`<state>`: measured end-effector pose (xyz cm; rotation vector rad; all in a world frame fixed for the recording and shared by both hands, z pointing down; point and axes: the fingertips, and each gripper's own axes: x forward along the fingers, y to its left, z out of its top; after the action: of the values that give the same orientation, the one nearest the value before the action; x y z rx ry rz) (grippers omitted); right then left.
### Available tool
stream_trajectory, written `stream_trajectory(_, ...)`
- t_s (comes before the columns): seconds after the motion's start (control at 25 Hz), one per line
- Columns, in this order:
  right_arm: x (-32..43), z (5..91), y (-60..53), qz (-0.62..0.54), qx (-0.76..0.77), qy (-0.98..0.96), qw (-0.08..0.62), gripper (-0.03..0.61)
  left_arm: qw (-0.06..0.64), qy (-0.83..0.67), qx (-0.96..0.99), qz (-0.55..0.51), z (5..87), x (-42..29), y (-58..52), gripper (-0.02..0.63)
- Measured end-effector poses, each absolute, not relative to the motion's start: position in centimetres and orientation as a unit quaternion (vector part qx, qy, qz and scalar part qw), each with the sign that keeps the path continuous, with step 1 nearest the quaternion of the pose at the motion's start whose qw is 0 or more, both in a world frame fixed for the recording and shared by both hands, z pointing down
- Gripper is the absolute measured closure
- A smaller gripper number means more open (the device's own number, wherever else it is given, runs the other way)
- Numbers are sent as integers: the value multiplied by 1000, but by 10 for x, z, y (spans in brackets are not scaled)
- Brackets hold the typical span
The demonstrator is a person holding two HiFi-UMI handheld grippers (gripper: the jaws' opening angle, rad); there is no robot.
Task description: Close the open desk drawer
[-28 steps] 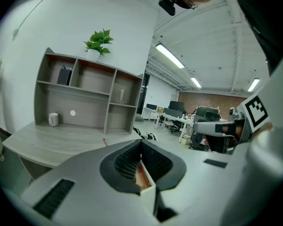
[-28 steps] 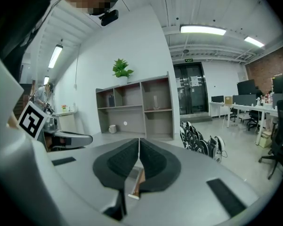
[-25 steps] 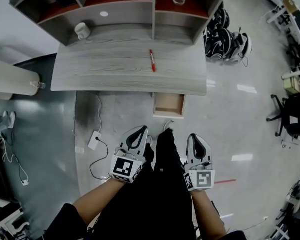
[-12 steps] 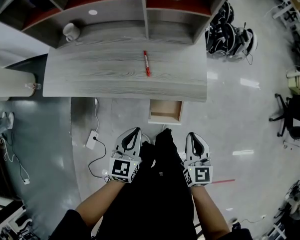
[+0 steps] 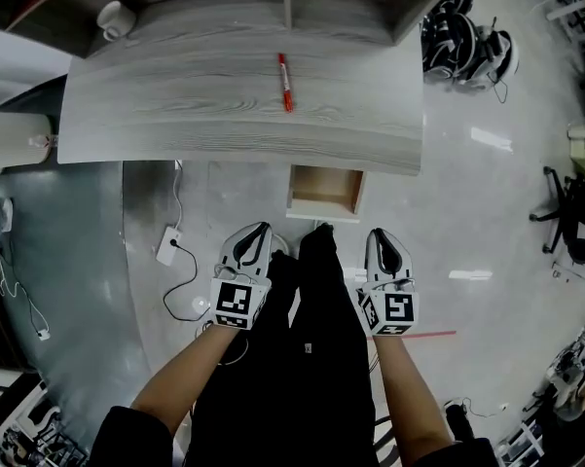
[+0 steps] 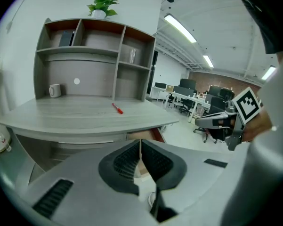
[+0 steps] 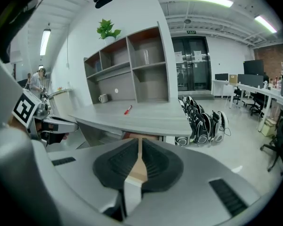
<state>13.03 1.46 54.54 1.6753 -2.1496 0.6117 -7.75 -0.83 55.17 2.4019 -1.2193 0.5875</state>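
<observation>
The open wooden drawer (image 5: 324, 191) sticks out from under the front edge of the grey desk (image 5: 175, 95), right of its middle. Nothing shows inside it. Both grippers hang in front of the drawer, above the floor and the person's dark legs, touching nothing. My left gripper (image 5: 256, 232) is shut and empty, a little left of the drawer. My right gripper (image 5: 381, 235) is shut and empty, just right of it. In the left gripper view the shut jaws of the left gripper (image 6: 140, 147) point at the drawer (image 6: 146, 135). The right gripper (image 7: 140, 147) faces the drawer (image 7: 142, 136) likewise.
A red pen (image 5: 285, 83) lies on the desk and a white mug (image 5: 115, 17) stands at its back left, below a shelf unit (image 6: 94, 55). A power strip with cable (image 5: 167, 246) lies on the floor at left. Bags (image 5: 467, 42) sit right of the desk.
Both grippers have sunk and stayed shut. The desk and drawer now sit larger and nearer in the head view, with the drawer closer to the gripper tips.
</observation>
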Motion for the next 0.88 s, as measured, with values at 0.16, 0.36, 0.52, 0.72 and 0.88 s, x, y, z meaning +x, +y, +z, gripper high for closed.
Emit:
stream_trajectory(0.16, 136, 577, 24, 215, 576, -762, 202, 558, 212, -434, 849, 214, 583, -78, -3, 598)
stream_trajectory(0.36, 135, 616, 36, 215, 559, -768, 225, 532, 222, -447, 840, 213, 617, -84, 0, 549)
stream_trajectory(0.52, 130, 647, 38, 214, 537, -778, 247, 497, 216, -429, 845, 233, 643, -79, 8, 482)
stream_trajectory(0.72, 127, 697, 46, 247, 524, -769, 270, 463, 202, -376, 865, 264, 677, -60, 22, 468)
stream_trajectory(0.88, 130, 723, 53, 260, 524, -758, 289, 459, 203, -373, 862, 276, 693, -55, 21, 460)
